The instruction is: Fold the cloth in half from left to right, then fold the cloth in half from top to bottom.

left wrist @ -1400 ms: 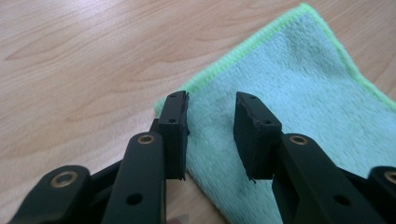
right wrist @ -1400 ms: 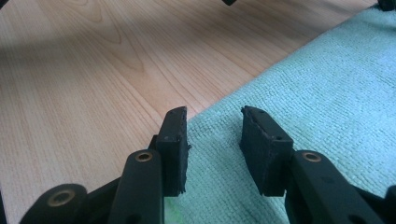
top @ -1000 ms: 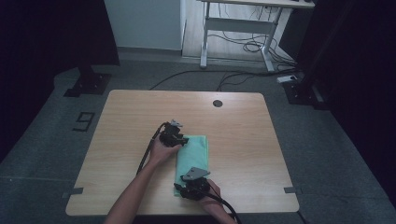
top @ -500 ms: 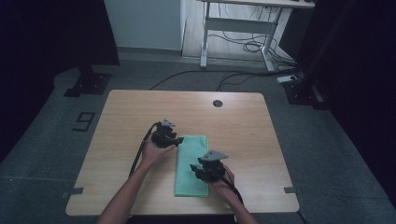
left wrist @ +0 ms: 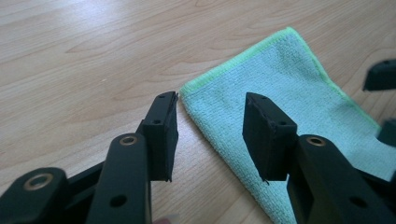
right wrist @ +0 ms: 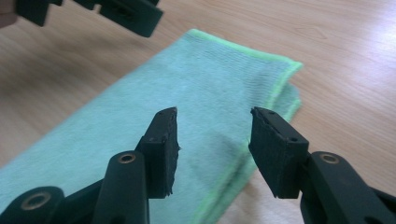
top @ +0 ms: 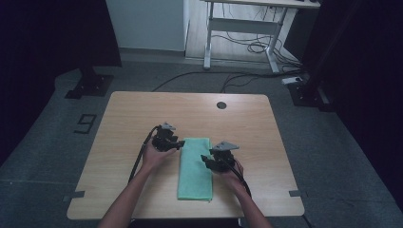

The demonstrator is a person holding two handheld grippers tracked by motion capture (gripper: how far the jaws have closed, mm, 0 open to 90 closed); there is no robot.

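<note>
Your cloth (top: 195, 166) lies flat on the bench (top: 123, 118), folded into a long strip. Its long axis runs from your edge of the bench straight toward the far edge, one short end pointing at you, the other away. It sits a little toward your side of the bench's middle.

Your left hand-held gripper (top: 177, 143) is just beside the cloth's far left corner. Its jaws have just been opening and stand about halfway apart over bare wood and the cloth's corner, pressing on nothing.

Your right hand-held gripper (top: 207, 161) hovers at the cloth's right long edge, where the folded layers show. Its jaws have just been opening too, holding nothing.
</note>
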